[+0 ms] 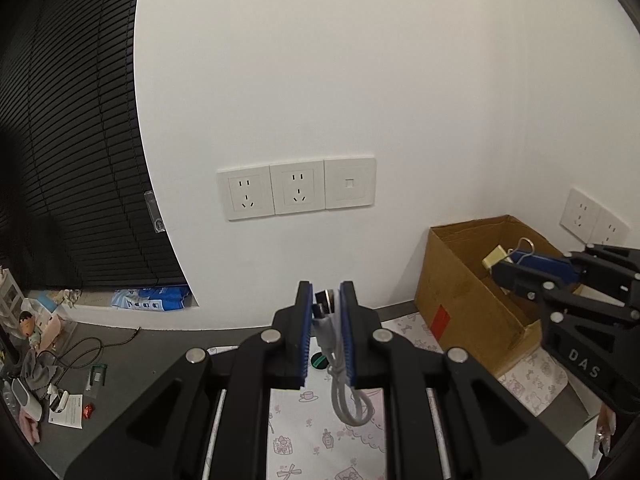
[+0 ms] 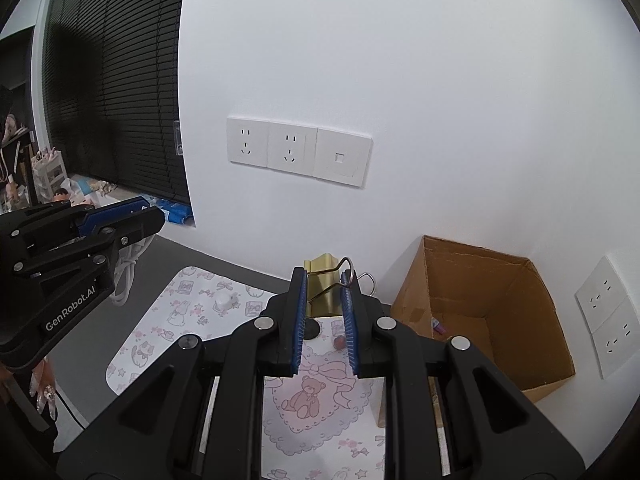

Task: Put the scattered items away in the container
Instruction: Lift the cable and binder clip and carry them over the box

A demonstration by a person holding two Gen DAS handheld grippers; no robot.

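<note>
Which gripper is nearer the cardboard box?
Right. The right gripper, holding a gold binder clip, is beside the cardboard box; the left gripper, gripping a white cable, is farther off.

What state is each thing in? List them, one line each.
Left gripper: shut on white cable, loops hanging down.
Right gripper: shut on gold binder clip by its wire handle.
Cardboard box: open on top.
Wall sockets: nothing plugged in.
Window blind: lowered.
</note>
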